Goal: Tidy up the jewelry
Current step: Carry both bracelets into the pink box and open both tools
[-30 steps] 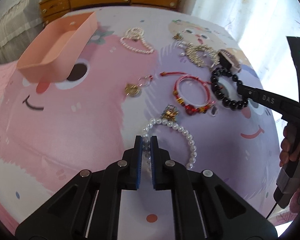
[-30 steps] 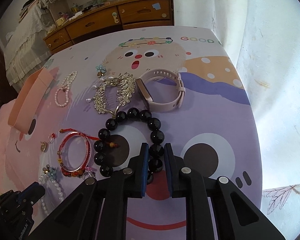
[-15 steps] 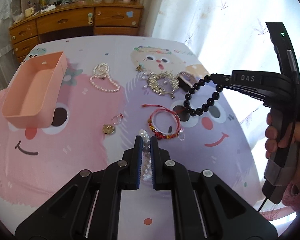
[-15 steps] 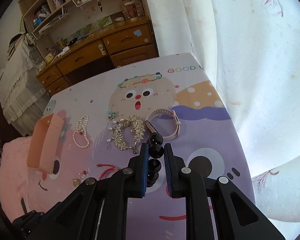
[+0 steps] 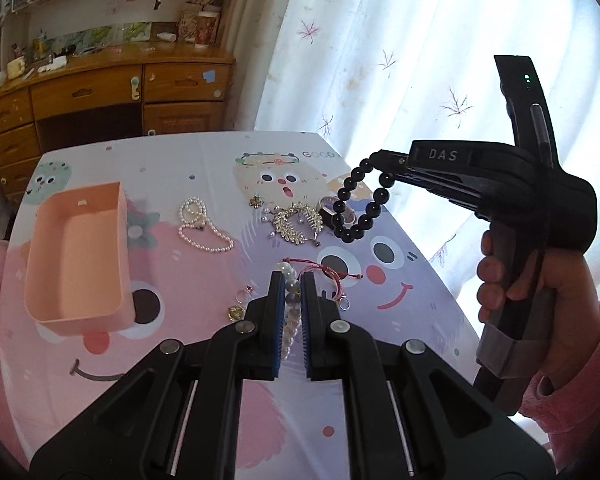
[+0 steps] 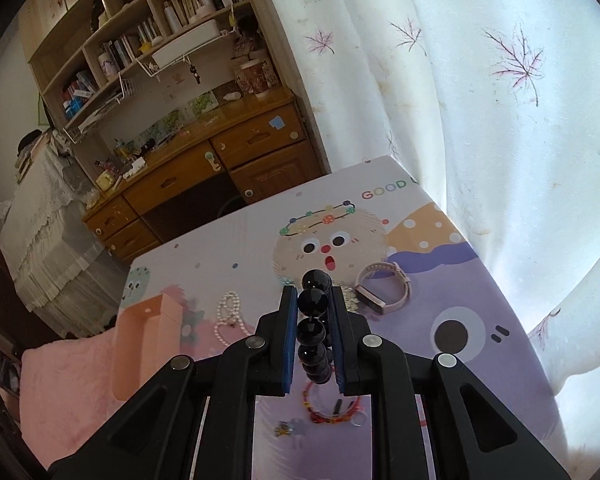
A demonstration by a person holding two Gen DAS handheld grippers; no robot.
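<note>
- The left gripper [image 5: 288, 304] has its jaws nearly together on a pearl bracelet [image 5: 291, 312], whose beads show in the narrow gap; the strand is lifted above the table [image 5: 204, 152]
- The right gripper [image 6: 313, 334] is pinched on a black bead bracelet [image 6: 314, 328] — in the left wrist view the loop [image 5: 358, 210] hangs free from its fingertips, well above the table's right edge
- The pink tray [image 5: 76, 256] sits open and holding nothing near the left edge of the table, the likely home for both pieces
- Left on the table: a pearl necklace [image 5: 202, 228] just right of the tray, a silver leaf brooch [image 5: 296, 226] toward the far middle, a pale pink watch [image 6: 384, 290] near the far right, a red string bracelet [image 5: 328, 276] and a small gold charm [image 5: 236, 312] near the middle
- Step in hand, as I judge it — carrying two picked bracelets to the tray
- Next move calls for swinging each gripper leftward over the tray and lowering before opening, so the dangling loops land inside, not draped on the rim
</note>
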